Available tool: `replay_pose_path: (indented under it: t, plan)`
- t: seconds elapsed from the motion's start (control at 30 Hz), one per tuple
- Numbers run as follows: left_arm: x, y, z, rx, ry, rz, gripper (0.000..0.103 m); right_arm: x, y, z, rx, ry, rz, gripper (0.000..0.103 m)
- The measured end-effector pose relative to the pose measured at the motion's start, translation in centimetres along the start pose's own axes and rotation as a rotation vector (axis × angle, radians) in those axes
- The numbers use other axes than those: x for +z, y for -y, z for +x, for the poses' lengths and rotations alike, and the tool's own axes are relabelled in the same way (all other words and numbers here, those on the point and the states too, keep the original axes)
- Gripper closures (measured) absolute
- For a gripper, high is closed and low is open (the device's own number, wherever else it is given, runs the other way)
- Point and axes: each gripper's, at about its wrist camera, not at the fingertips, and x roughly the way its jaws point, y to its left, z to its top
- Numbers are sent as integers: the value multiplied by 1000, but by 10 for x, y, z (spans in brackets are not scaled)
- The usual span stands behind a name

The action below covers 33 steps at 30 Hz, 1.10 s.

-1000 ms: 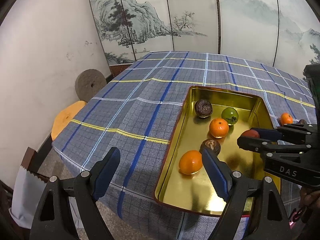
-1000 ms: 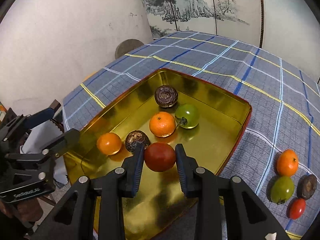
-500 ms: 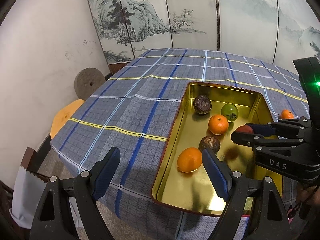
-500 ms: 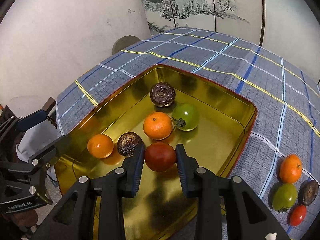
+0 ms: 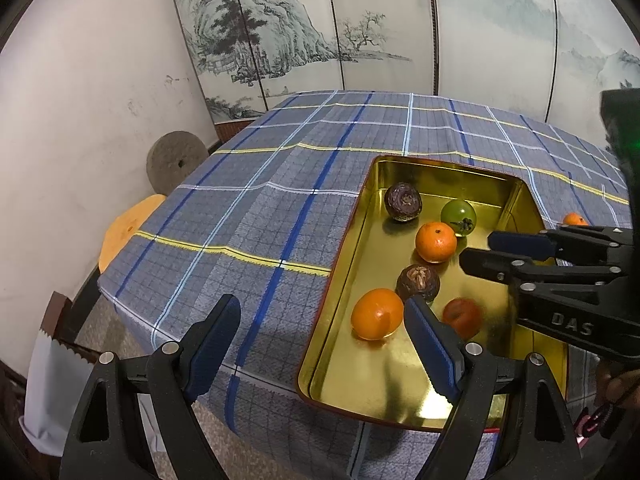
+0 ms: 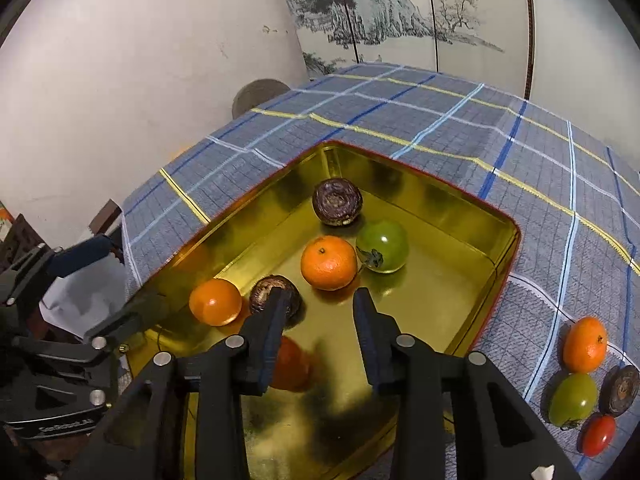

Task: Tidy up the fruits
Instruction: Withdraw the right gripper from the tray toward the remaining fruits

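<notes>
**Red fruit lies loose in the gold tray under parted fingers**

The right gripper [image 6: 320,304] has its fingers spread with nothing between them, hanging over the gold tray [image 6: 472,216]. Just below and behind its left finger, a blurred red fruit [image 6: 294,364] sits on the tray floor, free of both pads. Beside that finger's tip is a dark brown wrinkled fruit [image 6: 268,292], with a small orange [image 6: 215,301] touching or nearly touching it on the far side. Further along the tray lie a larger orange [image 6: 329,262], a green fruit [image 6: 383,245] against it, and a second dark wrinkled fruit [image 6: 337,202] near the far wall.

The left gripper [image 5: 320,320] is also wide open and empty, one finger over the blue checked tablecloth [image 5: 256,208], the other over the tray's near end.

Outside the tray, on the cloth, four fruits cluster together: an orange [image 6: 585,344], a green one [image 6: 573,399], a dark one [image 6: 621,390] and a small red one [image 6: 599,434].
</notes>
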Motion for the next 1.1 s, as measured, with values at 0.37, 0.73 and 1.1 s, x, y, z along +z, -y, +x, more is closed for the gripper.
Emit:
replay_pose_path:
  t: [0.37, 0.73, 1.1]
  plan:
    - [-1, 6, 0, 5, -1, 17, 19, -20, 23, -58, -51, 142, 30, 46]
    - [5, 26, -7, -6, 9, 56, 19, -85, 136, -135, -303, 188, 242, 41]
    - [25, 76, -17, -76, 10, 152, 19, -138, 242, -170, -592, 96, 404, 28]
